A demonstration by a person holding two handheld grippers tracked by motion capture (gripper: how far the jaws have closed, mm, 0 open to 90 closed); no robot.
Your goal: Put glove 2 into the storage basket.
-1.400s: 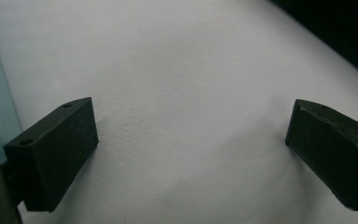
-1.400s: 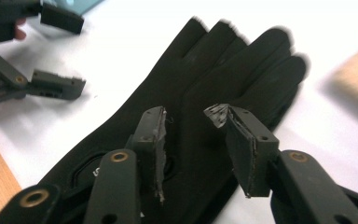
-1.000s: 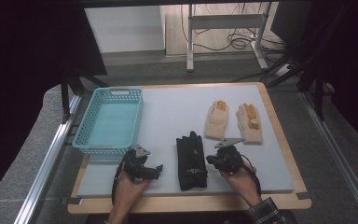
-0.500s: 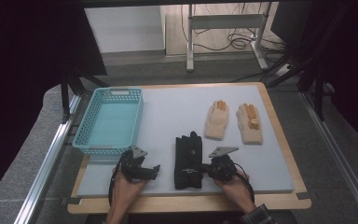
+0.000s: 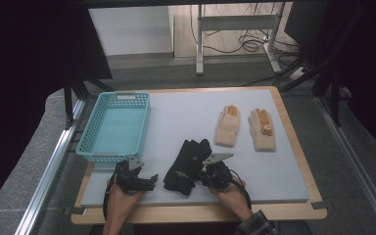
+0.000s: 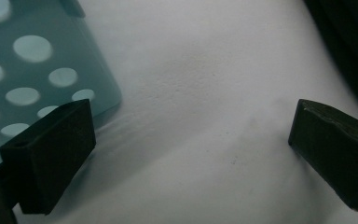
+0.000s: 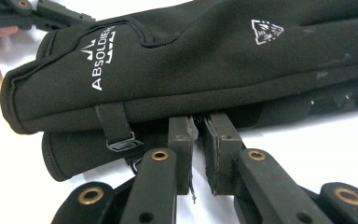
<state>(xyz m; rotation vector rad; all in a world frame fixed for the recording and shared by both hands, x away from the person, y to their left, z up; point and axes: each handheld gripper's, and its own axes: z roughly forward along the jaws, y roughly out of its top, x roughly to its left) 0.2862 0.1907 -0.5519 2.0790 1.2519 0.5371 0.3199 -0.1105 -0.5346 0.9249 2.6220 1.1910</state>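
Black gloves lie stacked on the grey mat near the front edge of the table, between the two grippers in the high view. The right gripper sits at their right edge, touching them, with the person's right hand behind it and the forearm coming in from the bottom. The left gripper rests on the mat just left of the gloves, apart from them, held by the left hand. A blue basket stands beyond the left gripper, and two tan gloves lie side by side farther back on the right.

From the left gripper view, the jaws stand wide apart with nothing between them but bare mat. The basket wall with its round holes is just beside the left jaw, and a dark edge of the gloves shows at the upper right.

From the right gripper view, the jaws are nearly closed, a narrow gap left, their tips pushed in at the edge of the gloves between the upper and lower one; whether they pinch fabric I cannot tell. The upper glove's cuff reads "ABSOLDIER" in white, with a small triangular emblem farther along. The left gripper shows at the top left.
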